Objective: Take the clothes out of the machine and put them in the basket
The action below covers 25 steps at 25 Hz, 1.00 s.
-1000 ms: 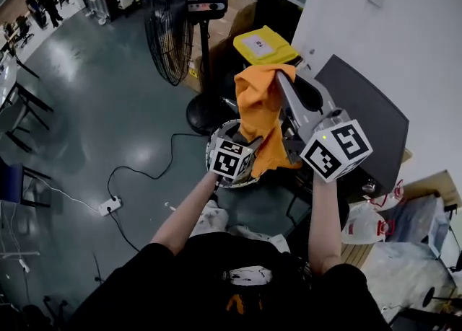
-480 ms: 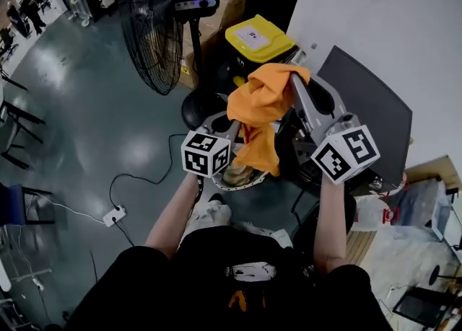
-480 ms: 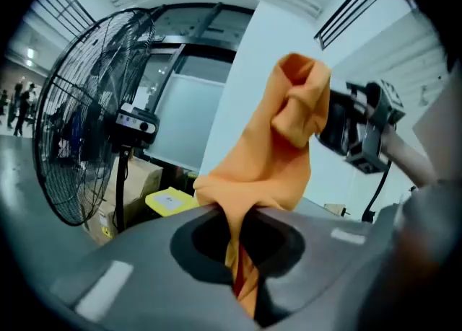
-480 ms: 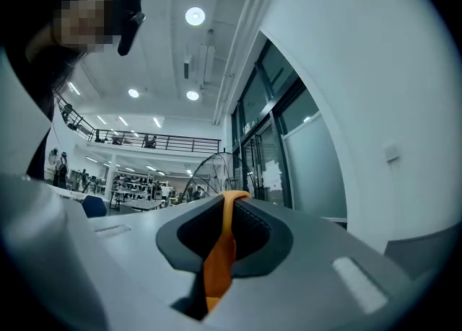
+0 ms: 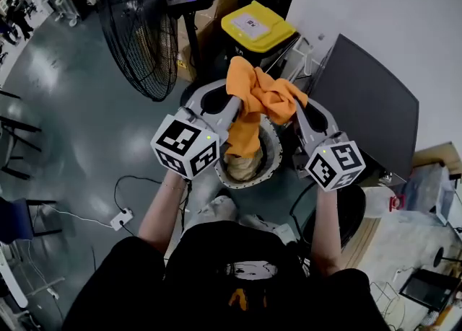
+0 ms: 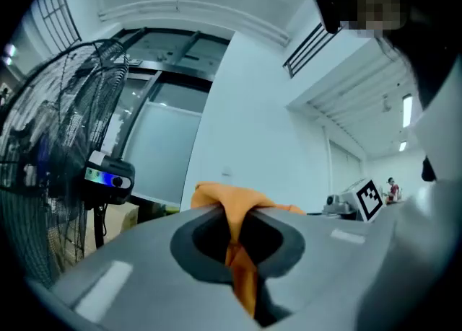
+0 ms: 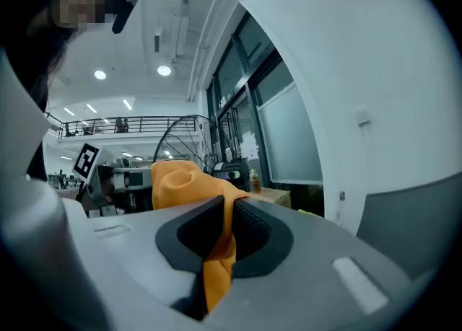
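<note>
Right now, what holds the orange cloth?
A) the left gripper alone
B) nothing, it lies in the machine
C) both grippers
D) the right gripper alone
C: the orange cloth is pinched between the jaws of the left gripper and of the right gripper, as each gripper view shows.

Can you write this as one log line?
left tongs: shut on orange cloth | right tongs: shut on orange cloth | position: bunched between them

The cloth (image 5: 256, 99) is orange, the bin lid (image 5: 256, 25) yellow, the fan (image 5: 141, 34) black, the floor (image 5: 65, 120) glossy grey-green.
</note>
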Tool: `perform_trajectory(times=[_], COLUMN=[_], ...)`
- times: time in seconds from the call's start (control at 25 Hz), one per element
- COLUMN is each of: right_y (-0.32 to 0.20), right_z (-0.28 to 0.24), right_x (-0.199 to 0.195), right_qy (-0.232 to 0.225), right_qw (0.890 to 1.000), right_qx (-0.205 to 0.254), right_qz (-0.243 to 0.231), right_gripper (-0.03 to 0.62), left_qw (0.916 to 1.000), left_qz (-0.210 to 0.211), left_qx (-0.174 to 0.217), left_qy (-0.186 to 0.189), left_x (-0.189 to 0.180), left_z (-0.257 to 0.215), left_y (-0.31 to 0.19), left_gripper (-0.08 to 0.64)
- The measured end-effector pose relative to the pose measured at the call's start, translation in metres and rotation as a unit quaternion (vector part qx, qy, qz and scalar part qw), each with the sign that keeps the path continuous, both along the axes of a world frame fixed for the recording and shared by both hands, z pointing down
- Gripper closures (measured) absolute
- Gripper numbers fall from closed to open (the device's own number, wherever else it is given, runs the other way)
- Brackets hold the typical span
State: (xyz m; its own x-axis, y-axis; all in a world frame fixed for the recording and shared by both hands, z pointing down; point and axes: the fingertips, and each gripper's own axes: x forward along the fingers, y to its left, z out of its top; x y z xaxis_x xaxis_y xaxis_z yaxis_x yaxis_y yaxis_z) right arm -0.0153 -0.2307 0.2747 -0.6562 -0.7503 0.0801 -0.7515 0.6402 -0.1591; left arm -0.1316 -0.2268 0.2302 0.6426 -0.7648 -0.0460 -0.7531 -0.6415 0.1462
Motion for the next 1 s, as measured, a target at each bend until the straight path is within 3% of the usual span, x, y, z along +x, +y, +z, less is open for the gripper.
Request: perform_trajectory(times=[0.16,0.4,0.68,1.0], right_y=[-0.005,-0.022,-0.043,-0.054], right_z=[0.044,0.134,0.245,0.361], right_x=[-0.008,-0.018,-0.022,-0.021], right_qy=[0.008,0.036,0.078,0.126], right_qw=[0.999,0.99,0.971,0.946], right_qx=[-0.045,-0.13,-0.217,-0.29], right_qz=[0.015,0.034,0.059,0.068], right_gripper=[0.548,0.548,0.548,0.545], left_qw=[0.9956,0.9761,0.943,0.9033], left_qz=[0.031,0.063,0.097,0.104], left_qx=[-0.071,-0.182,-0.257,-0.333], left_qy=[-0.053,-0.101,-0.189,-0.249], left_x=[0.0,-0.003,-0.005,0.008], left_z=[0.07,0.186,0.307,0.43], left_y=[-0.012,-0.023,-0.038,-0.045], left_gripper=[0.546,0.546,0.546,0.546])
